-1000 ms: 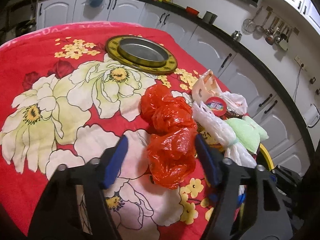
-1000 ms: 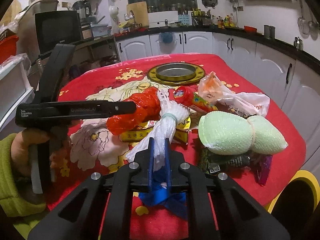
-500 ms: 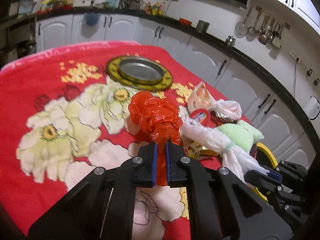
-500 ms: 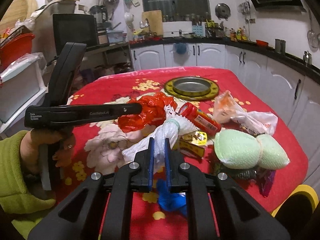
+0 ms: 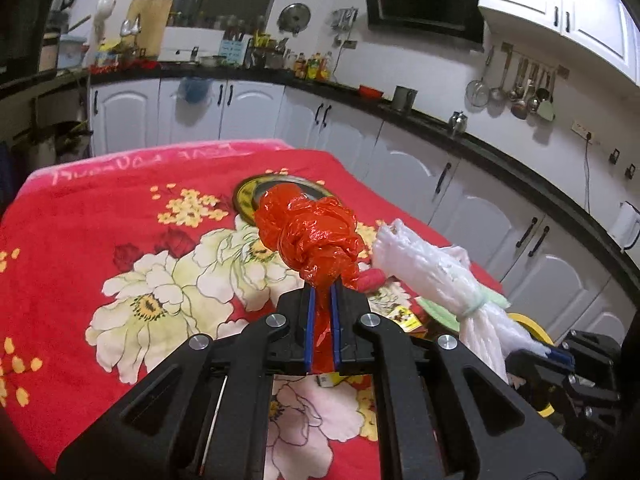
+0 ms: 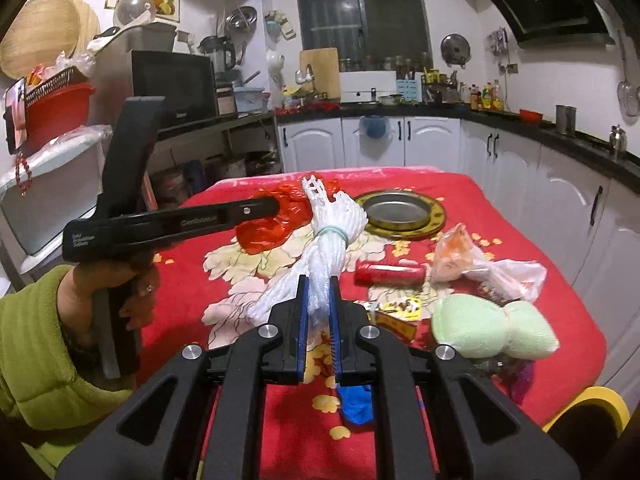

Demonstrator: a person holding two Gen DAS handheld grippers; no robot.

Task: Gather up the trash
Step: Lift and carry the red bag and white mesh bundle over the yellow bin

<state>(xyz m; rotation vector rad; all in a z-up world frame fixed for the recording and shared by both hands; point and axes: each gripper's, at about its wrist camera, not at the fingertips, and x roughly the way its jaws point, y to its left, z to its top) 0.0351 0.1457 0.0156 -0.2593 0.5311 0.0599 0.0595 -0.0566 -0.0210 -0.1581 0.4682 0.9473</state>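
Note:
My left gripper (image 5: 322,292) is shut on a crumpled red plastic bag (image 5: 310,238), held up off the red flowered tablecloth (image 5: 120,240). My right gripper (image 6: 319,284) is shut on a white foam net bundle (image 6: 332,232) tied with a green band, also lifted above the table. In the right wrist view the left gripper (image 6: 276,206) shows from the side with the red bag (image 6: 276,226) in it, held by a hand in a green sleeve. The white bundle (image 5: 440,276) sticks up at the right of the left wrist view.
Still lying on the cloth are a red tube (image 6: 388,273), a crumpled clear and white bag (image 6: 480,268), green foam nets (image 6: 492,330), a yellow packet (image 6: 400,312) and a blue scrap (image 6: 356,404). A round metal tray (image 6: 400,214) sits further back. A yellow-rimmed bin (image 6: 592,404) stands at the table's right edge.
My left gripper closed on the red bag and lifted it off the cloth. My right gripper rose with the white bundle. Both views now look higher into the kitchen.

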